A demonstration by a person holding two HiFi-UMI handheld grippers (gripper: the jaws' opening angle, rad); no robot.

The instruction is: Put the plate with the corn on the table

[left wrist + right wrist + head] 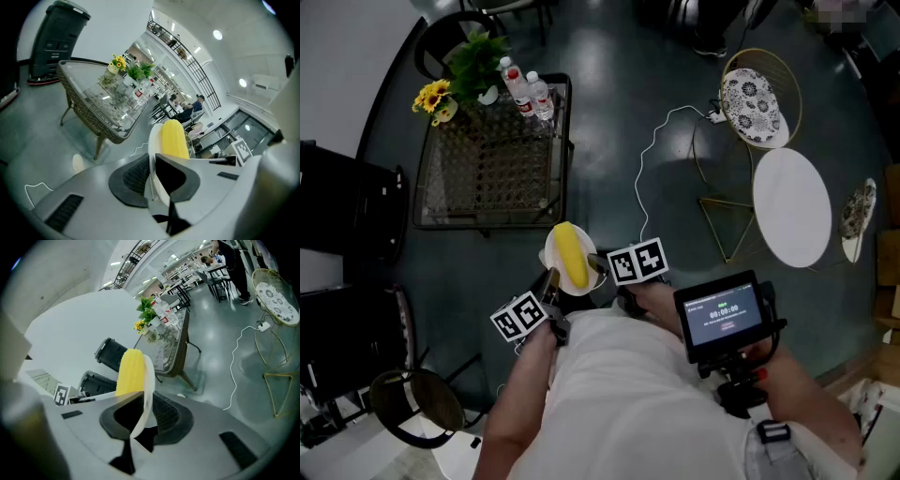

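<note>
Jaws of the left gripper (157,161) are closed most of the way, with only a thin gap between them, and that gap is filled by the rim of a small white round plate (153,140), pinched on its left edge. The right gripper (140,404) does the same on the opposite rim, its jaws nearly together and clamped on the thin white edge. A yellow cob of corn (572,255) lies lengthwise across the plate between the two grips and looks level and settled. Seen from the head view, the plate hangs in the air above the dark floor (609,112), close in front of the person's body and just short of the near edge of the glass-topped wicker worktop (487,169). That worktop carries sunflowers (433,97), a green plant (478,56) and clear water bottles (527,91) at its far end, while its near part is bare. A round white table (792,208) stands well apart to the right. By my reading the pick-up and lift are done and the carry is under way; what is left is to bring the plate over a bare stretch of the worktop, most likely the wicker one it faces, lower it flat and release both grips.
</note>
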